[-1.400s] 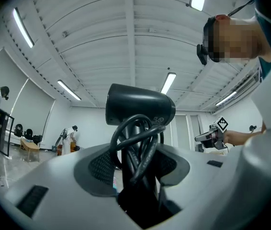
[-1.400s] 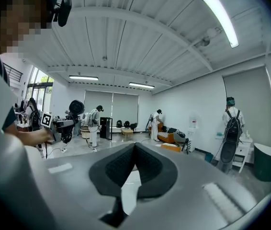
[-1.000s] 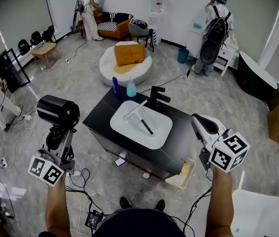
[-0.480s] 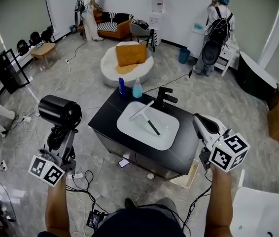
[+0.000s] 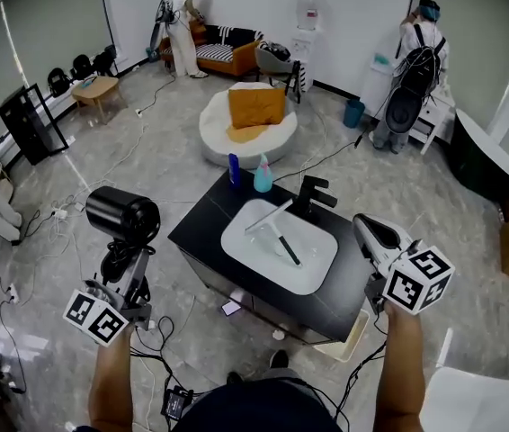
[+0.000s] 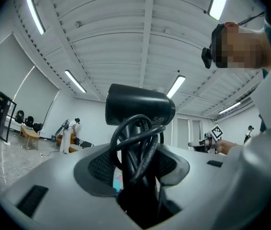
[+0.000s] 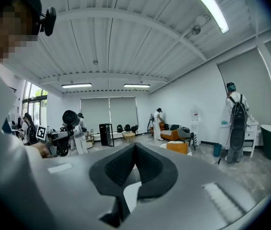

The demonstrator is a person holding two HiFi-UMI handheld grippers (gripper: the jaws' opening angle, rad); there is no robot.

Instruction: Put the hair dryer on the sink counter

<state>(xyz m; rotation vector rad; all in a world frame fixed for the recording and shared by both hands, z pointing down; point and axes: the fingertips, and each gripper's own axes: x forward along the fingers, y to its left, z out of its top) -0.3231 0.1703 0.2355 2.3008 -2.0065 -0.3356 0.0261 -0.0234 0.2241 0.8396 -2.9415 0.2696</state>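
Now the left gripper (image 5: 127, 261) grasps the hair dryer (image 5: 125, 214), left of the sink surface (image 5: 202, 230); the right gripper (image 5: 373, 233) is clenched, empty. Next it likely needs carrying right onto bare surface.

The hair dryer (image 5: 124, 214) is black with a fat round barrel, and its cord is looped in a messy bundle around the handle. It's standing upright, barrel on top, with the handle clamped between the jaws of the left gripper (image 5: 121, 268). It's up in the air over the floor, off to the left of the sink counter (image 5: 202, 234) and not touching it. The counter's a black slab top with a white basin (image 5: 313, 264) sunk into the middle.
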